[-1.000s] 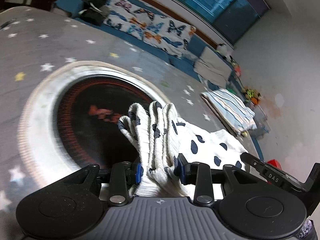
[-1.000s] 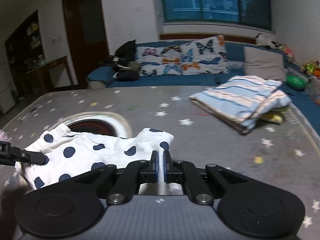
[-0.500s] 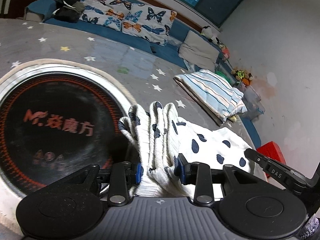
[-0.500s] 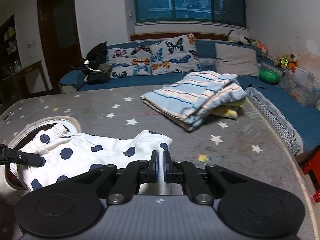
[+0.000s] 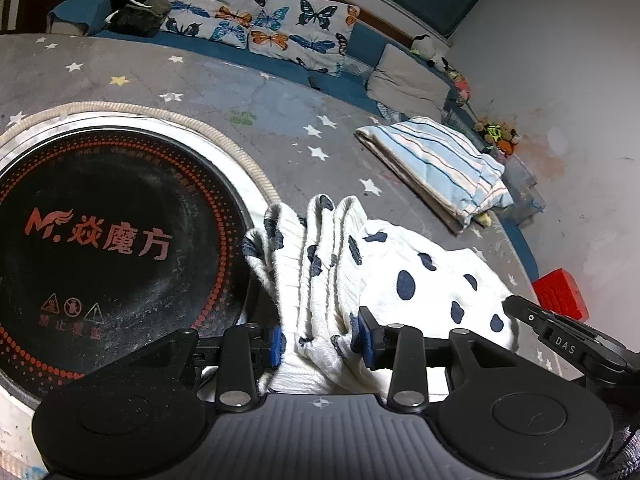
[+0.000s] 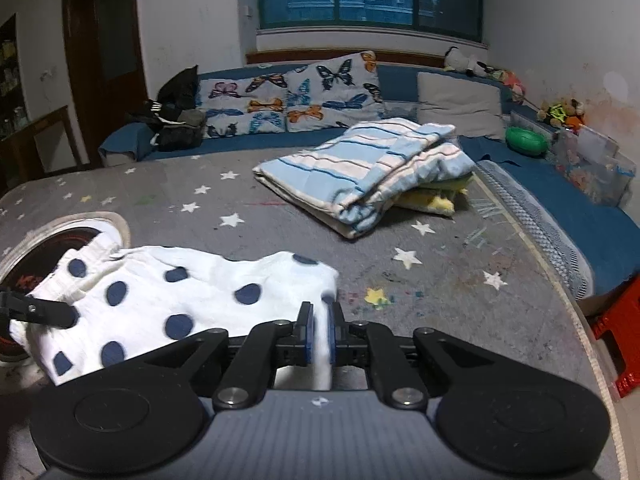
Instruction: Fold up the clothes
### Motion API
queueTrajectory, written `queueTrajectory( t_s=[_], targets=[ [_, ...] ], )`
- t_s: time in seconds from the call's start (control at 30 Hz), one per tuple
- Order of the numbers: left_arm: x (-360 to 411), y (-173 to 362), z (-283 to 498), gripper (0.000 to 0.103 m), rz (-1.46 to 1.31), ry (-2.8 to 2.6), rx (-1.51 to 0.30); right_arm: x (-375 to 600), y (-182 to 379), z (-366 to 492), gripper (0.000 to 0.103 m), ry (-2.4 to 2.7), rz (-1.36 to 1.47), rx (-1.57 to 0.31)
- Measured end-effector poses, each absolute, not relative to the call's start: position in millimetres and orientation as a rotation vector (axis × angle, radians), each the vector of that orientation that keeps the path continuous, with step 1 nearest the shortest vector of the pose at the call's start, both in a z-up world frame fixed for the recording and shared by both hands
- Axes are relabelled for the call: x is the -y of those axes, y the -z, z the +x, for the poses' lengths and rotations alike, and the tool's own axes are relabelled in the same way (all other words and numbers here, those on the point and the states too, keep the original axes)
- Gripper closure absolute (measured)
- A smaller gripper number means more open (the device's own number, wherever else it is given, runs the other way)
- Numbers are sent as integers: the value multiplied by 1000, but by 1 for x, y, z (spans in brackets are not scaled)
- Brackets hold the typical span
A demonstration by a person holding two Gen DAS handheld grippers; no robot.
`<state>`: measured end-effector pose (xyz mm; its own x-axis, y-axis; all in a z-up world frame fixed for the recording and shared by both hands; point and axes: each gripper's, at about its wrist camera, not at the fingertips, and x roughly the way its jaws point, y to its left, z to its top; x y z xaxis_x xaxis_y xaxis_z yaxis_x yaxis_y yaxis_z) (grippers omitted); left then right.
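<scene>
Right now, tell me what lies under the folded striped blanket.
A yellow item pokes out beneath the striped blanket, on the star-patterned table cover. The blanket hides most of it, so I cannot tell what it is.

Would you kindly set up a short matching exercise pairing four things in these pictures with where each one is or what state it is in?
Things:
1. polka-dot garment
2. striped folded blanket
3. butterfly cushions
4. red stool

Places or states:
A. leaning along the blue sofa
B. beside the table's edge, lower down
C. gripped at two ends by both grippers
D. lying folded on the star-patterned table

Pairs: 1-C, 2-D, 3-A, 4-B
</scene>
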<state>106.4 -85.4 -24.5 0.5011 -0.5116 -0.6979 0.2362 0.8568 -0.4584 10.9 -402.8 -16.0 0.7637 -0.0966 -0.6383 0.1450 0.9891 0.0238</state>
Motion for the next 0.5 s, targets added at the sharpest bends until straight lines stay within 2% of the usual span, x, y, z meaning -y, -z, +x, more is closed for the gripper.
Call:
queueTrajectory(
  t_s=[0.13, 0.23, 0.3, 0.37, 0.5],
  targets=[
    [85, 27, 105, 61, -314, 454, -947, 407, 17, 9, 94, 150, 86, -691],
    [84, 27, 104, 55, -301, 443, -946, 407, 18, 8, 93, 149, 88, -691],
    [84, 27, 103, 52, -291, 438, -944, 404, 18, 7, 91, 140, 91, -688],
    [83, 26, 101, 45, -274, 431, -936, 402, 19, 7, 86, 122, 100, -688],
    [80, 23, 99, 37, -263, 417, -919, 392, 23, 8, 84, 87, 106, -697]
  ],
)
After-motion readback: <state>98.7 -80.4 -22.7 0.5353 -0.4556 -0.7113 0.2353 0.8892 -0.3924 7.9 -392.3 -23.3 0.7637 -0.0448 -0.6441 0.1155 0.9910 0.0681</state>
